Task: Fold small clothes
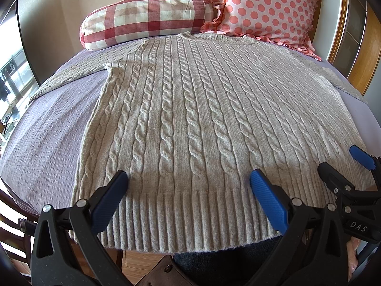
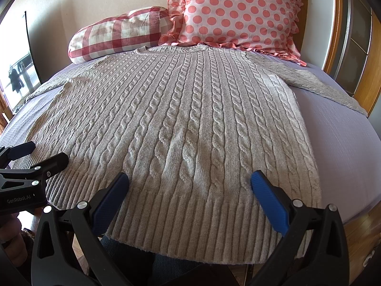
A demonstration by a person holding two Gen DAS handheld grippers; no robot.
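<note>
One bed [image 1: 47, 124] with a lavender cover carries one grey cable-knit sweater [image 1: 190, 119], spread flat with its collar toward two pillows: one polka-dot pillow [image 1: 262, 7] and one checked pillow [image 1: 147, 19]. Two claws hover over the ribbed hem, the left claw [image 1: 189, 178] and right claw [image 2: 190, 181], both spread apart, holding nothing.

Both wrist views low, close at hem [image 1: 190, 214] — facing pillows [image 2: 235, 12] — sharing sweater [image 2: 190, 119].
</note>
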